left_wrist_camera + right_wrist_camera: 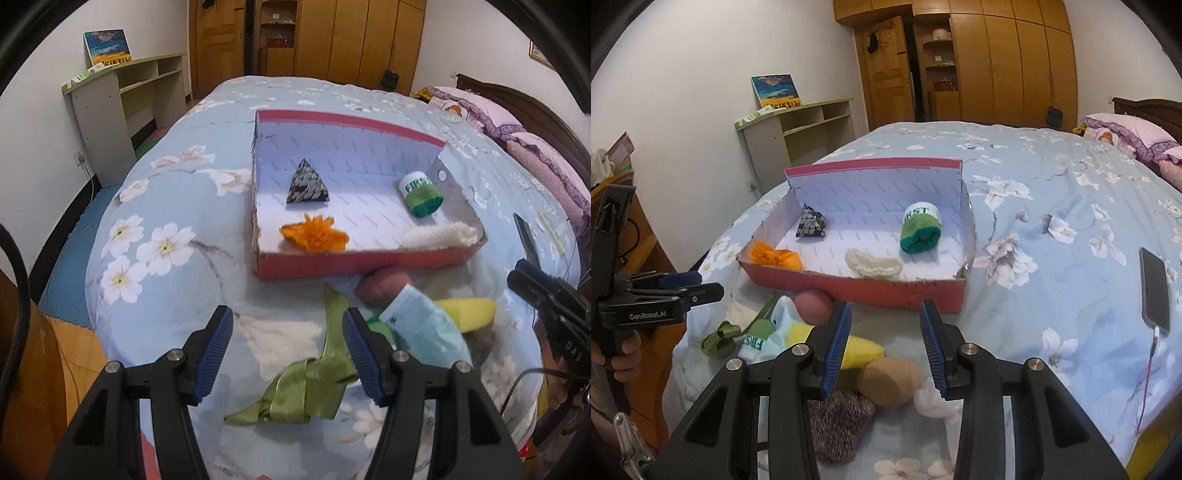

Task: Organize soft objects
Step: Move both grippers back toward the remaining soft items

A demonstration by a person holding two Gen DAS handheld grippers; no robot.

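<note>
A red cardboard box (354,264) (879,291) lies on the bed. In it are a dark patterned pouch (307,182) (811,224), an orange pompom (314,233) (774,256), a green-and-white rolled sock (421,195) (921,230) and a white knitted piece (439,235) (873,263). My left gripper (288,352) (689,286) is open and empty above a green ribbon (310,384) (719,339). My right gripper (884,347) is open and empty above a tan round cushion (888,382). Near it lie a yellow sponge (860,350) (467,310), a pink ball (813,306) (380,288), a light-blue sock (424,328) (762,341) and a speckled knit (840,424).
A black phone (1154,288) on a cable lies on the bed to the right. Pink pillows (1126,136) sit at the headboard. A shelf unit (125,96) stands by the left wall, wardrobes (997,62) behind. The bed edge drops off at the left.
</note>
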